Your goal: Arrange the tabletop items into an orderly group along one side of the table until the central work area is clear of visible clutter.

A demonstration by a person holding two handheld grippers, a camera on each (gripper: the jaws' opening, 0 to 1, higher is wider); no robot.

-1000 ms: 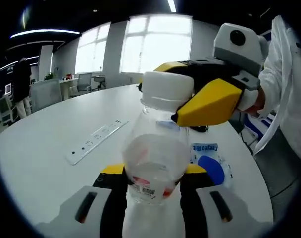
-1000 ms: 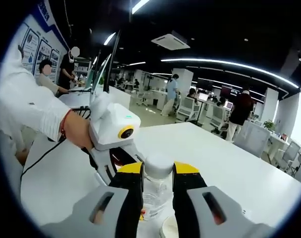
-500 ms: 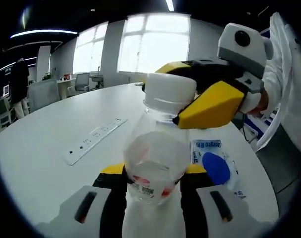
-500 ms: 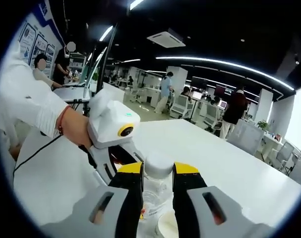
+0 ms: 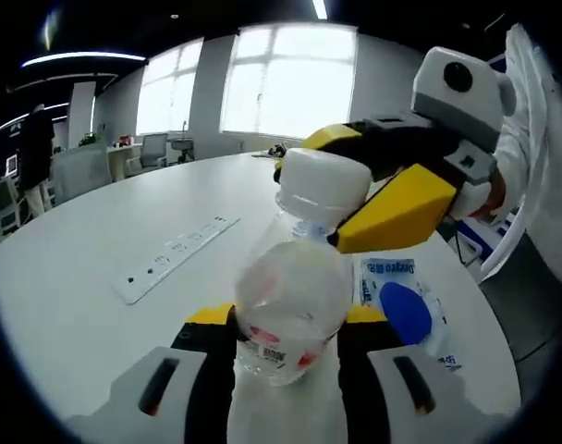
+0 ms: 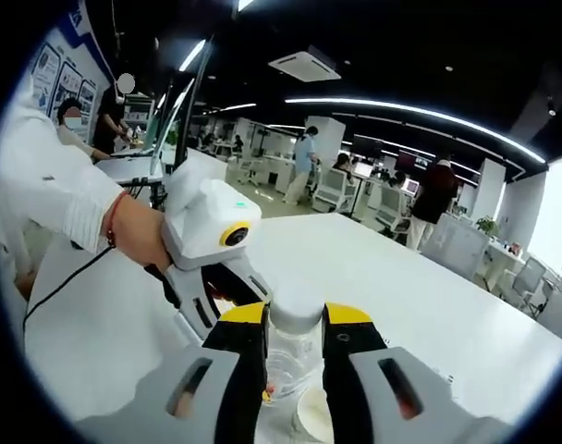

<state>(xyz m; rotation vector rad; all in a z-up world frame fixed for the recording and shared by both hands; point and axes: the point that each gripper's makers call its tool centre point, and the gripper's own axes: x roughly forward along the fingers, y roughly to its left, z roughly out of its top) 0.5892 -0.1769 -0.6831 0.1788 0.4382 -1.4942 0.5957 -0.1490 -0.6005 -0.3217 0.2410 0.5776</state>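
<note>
While both grippers work the same clear bottle [image 5: 295, 296], it hangs above the white worktop [image 5: 87, 268], near the viewer in the left gripper view. Left gripper [image 5: 287, 344]: jaws closed on the bottle's lower body, label band sitting between the yellow tips. Right gripper [image 5: 392, 190] comes in from the right of that view, jaws pinched on the white cap [image 5: 323, 188].

Right gripper view agrees: own jaws [image 6: 294, 326] snug either side of the cap [image 6: 297, 305], the left gripper [image 6: 210, 242] and the hand [image 6: 138, 239] holding it just beyond on the left.

Key relation: bottle's long axis runs from the left jaws up to the right jaws, tilted a little to the right at the top. Each gripper has one end, so neither is nearer. Looks like a cap twist or a handover, can't tell which.

Contents: bottle looks nearly empty, maybe a little clear liquid low down, hard to say.

On the worktop: flat packet [image 5: 397, 301] with a blue oval, just right of the bottle and lying flat; white power strip [image 5: 177, 259] further left, well apart. Small white cup-like thing [image 6: 315, 413] near the bottle base in the right gripper view, contents not visible. Bottle not yet set down.
</note>
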